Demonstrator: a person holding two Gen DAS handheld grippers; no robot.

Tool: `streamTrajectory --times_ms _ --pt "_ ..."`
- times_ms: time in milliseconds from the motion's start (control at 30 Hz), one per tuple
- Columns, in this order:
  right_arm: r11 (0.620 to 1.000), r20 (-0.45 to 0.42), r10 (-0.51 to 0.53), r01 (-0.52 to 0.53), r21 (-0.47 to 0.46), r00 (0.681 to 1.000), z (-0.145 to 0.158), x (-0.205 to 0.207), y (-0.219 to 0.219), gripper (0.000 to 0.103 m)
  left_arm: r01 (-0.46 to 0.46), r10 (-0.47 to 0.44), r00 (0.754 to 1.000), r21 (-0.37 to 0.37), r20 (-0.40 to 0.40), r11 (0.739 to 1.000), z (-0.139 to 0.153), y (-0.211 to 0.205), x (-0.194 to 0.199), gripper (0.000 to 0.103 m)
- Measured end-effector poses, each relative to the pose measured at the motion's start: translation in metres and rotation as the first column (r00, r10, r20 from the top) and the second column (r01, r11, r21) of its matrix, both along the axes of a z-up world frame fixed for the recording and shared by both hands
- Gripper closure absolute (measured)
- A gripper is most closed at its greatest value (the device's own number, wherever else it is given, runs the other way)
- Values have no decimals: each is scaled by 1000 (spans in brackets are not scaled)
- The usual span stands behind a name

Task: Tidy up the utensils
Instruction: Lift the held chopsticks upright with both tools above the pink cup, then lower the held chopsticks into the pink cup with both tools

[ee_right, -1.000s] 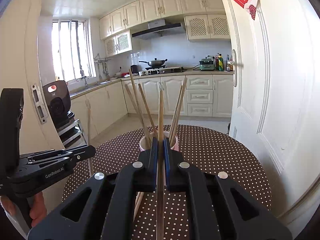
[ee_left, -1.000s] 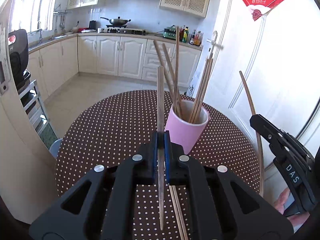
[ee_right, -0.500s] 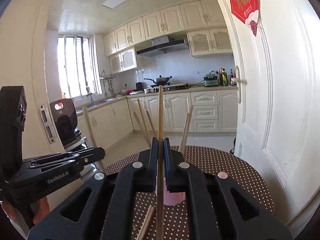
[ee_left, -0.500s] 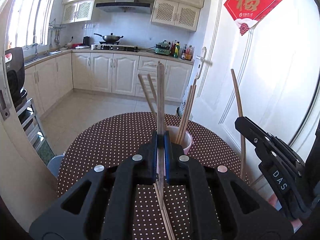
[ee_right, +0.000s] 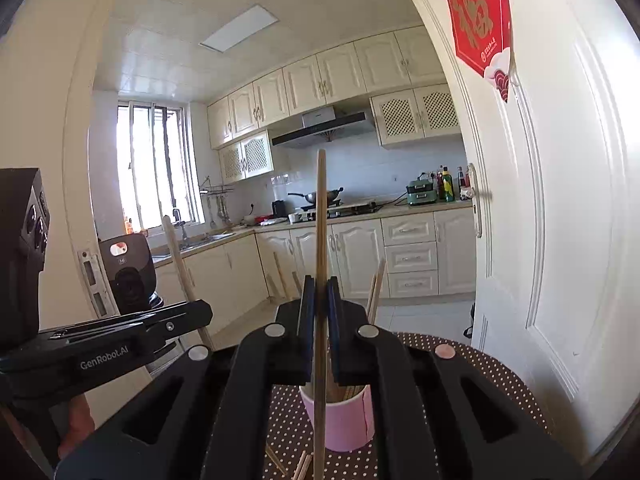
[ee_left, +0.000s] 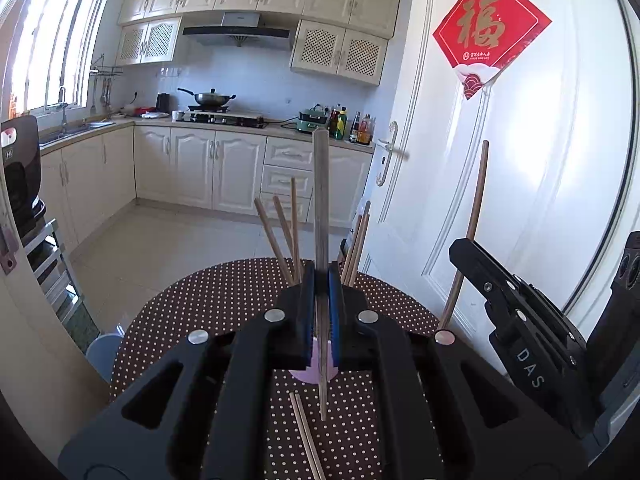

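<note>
Both sets of jaws are clenched, each on a single chopstick. My left gripper [ee_left: 321,312] pinches a dark chopstick [ee_left: 320,208] upright between its blue pads; the stick rises well above the jaws and its lower end hangs below them, over the dotted table [ee_left: 208,304]. My right gripper [ee_right: 320,328] grasps a lighter chopstick [ee_right: 320,216] the same way, upright, running up past the jaws and down beneath them.

Just beyond and below the right jaws stands the pink cup [ee_right: 346,420], upright on the table. Several chopsticks already stand in it, leaning outward; their tops show to either side of my jaws in both views, a cluster [ee_left: 286,236] to the left of the left jaws and a pair [ee_left: 358,244] to the right. From the left wrist view the cup is almost wholly hidden behind the jaws, only a sliver of pink showing beneath them.

Below the left jaws a loose pair of chopsticks [ee_left: 306,436] lies flat on the table, nearer me than the cup. More loose sticks [ee_right: 302,466] lie beneath the right jaws, beside the cup's base.
</note>
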State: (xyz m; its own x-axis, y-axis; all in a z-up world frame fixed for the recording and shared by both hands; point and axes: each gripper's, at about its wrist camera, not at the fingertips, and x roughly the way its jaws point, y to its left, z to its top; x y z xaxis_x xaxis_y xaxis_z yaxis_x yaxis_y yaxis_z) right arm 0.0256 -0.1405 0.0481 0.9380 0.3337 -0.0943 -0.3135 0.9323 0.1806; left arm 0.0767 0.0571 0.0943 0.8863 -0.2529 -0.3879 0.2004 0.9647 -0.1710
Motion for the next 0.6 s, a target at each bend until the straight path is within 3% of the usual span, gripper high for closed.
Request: streamTrajectory --times_ms 600 --pt "997 182 -60 50 57 981 24 23 -9 98 -3 2 996 14 85 1000 30 -15 30 97"
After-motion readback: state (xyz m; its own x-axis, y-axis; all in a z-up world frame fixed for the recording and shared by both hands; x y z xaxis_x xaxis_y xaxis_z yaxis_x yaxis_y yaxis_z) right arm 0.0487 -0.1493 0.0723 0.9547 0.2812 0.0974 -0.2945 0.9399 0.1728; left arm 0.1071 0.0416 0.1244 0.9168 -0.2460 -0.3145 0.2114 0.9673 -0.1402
